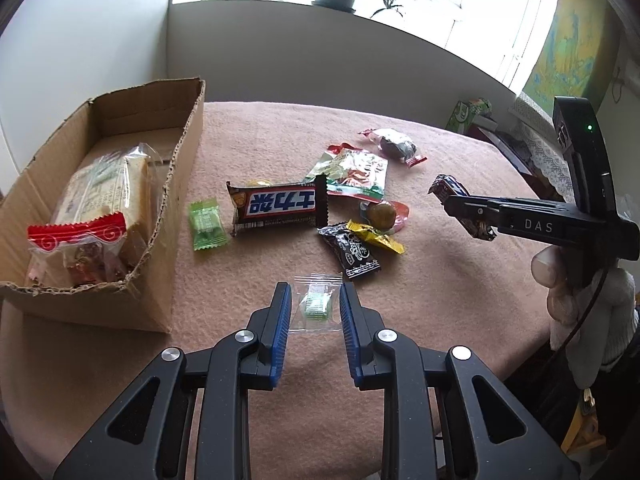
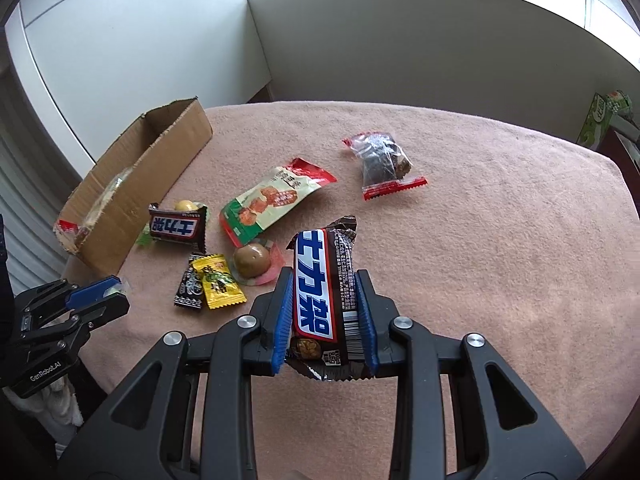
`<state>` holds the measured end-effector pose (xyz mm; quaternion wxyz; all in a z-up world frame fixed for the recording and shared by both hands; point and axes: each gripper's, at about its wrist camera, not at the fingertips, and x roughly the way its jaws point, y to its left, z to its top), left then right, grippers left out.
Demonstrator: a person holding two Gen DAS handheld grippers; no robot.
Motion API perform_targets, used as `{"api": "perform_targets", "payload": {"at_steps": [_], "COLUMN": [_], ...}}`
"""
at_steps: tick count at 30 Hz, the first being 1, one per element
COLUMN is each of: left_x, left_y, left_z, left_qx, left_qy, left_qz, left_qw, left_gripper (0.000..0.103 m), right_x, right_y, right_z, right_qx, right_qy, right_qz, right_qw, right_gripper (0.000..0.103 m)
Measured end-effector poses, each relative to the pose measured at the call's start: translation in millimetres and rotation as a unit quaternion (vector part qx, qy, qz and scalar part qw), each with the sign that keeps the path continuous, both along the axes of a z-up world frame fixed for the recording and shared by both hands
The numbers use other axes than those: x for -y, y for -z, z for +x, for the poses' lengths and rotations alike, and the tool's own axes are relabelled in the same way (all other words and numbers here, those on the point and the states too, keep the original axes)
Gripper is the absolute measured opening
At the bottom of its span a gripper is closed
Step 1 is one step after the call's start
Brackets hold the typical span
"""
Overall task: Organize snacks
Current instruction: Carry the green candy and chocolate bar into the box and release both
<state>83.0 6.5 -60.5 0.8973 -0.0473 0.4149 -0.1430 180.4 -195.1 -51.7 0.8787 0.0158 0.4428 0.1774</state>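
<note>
Chocolate bar (image 2: 325, 300) sits pinched lengthwise between the blue ribbed pads of the right gripper (image 2: 326, 320), lifted clear of the surface (image 2: 500, 240) with its crimped end pointing up. The left gripper (image 1: 315, 312) is drawn in tight on a small clear-wrapped green candy (image 1: 316, 305), its thin film edges sticking out past the pads.

The step in hand looks like carrying both pieces to the cardboard box (image 1: 182, 184) at the far left, where a wrapped cake slice (image 1: 104, 192) and a red-topped packet (image 1: 76, 256) already lie. A good delivery would bring each gripper over the open top, low inside the walls, before letting go; the bar's glossy wrapper is slick and could slide out if tilted steeply, and the light candy might cling to a pad.

Left loose on the fuzzy pink cloth are a second chocolate bar (image 1: 276, 206), a green candy (image 1: 207, 224), a shiny flat pouch (image 1: 352, 174), a black sachet (image 1: 354, 254) beside a yellow one (image 1: 376, 236), a round brown sweet (image 1: 382, 213) and a lumpy clear bag (image 1: 394, 144). The box is rough corrugated board with a torn rim.
</note>
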Motion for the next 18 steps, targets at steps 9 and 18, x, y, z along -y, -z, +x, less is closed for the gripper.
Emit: {"api": "perform_targets", "payload": {"at_steps": [9,18], "left_x": [-25,-79], "left_y": [-33,-59], "left_z": [-7,-6], "left_qx": [0.042,0.077], "left_qy": [-0.028,-0.083], "left_qz": [-0.012,-0.007], "left_qw": [0.9987,0.9936], "left_gripper": [0.023,0.023], "right_x": [-41,-104], "right_y": [-54,-76], "right_z": [-3,15], "right_qx": [0.046,0.065], "right_qy": [-0.042,-0.092], "right_qz": [0.023,0.028], "right_qw": [0.998,0.993], "right_gripper": [0.03,0.031]}}
